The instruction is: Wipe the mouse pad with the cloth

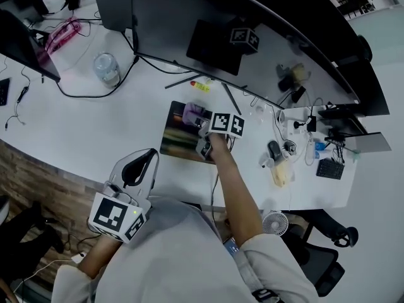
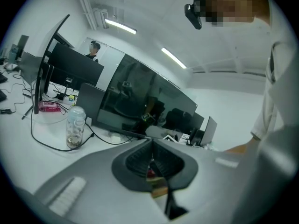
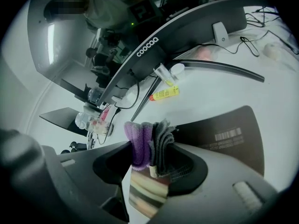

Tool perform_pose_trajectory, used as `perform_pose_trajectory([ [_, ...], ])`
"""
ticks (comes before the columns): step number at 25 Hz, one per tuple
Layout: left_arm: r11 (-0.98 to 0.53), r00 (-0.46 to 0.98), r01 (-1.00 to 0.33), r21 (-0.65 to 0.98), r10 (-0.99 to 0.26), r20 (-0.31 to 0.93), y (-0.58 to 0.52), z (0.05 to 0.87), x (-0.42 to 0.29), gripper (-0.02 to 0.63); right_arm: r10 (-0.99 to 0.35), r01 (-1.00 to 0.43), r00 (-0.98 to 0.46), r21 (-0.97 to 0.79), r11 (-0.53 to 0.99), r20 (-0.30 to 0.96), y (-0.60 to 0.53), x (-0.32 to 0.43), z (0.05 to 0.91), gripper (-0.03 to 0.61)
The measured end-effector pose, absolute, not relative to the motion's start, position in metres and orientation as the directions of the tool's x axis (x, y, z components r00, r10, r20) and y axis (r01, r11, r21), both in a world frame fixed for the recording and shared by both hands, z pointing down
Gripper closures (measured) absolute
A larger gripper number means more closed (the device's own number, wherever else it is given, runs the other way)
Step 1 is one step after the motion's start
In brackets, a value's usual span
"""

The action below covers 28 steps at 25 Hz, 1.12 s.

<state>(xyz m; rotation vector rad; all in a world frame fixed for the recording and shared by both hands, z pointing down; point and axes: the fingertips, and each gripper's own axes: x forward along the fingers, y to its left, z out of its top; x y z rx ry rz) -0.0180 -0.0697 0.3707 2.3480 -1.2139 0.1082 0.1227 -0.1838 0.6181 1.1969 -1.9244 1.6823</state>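
A dark mouse pad with a colourful printed end lies on the white desk under the curved monitor; in the right gripper view the mouse pad shows a barcode label. My right gripper hangs over the pad's right part, shut on a folded purple and grey cloth, which is also visible as a purple patch of cloth on the pad. My left gripper rests at the desk's near edge, left of the pad, its jaws closed with nothing between them.
A curved monitor with its stand legs rises just behind the pad. A yellow tube, a clear jar, cables, a black mouse and small gadgets lie around. A small fan stands below the desk edge.
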Motion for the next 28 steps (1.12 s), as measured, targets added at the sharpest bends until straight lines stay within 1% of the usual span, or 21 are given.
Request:
perform_pose_trajectory([
  [12, -0.514, 0.634, -0.762, 0.394, -0.716, 0.291, -0.073, 0.376, -0.004, 0.614, -0.388, -0.766, -0.566, -0.638, -0.080, 0.727, -0.179, 0.154, 0.620, 0.359],
  [28, -0.581, 0.704, -0.704, 0.408, -0.646, 0.296, -0.065, 0.382, 0.045, 0.614, -0.405, -0.776, -0.527, -0.617, -0.131, 0.747, -0.166, 0.208, 0.621, 0.357],
])
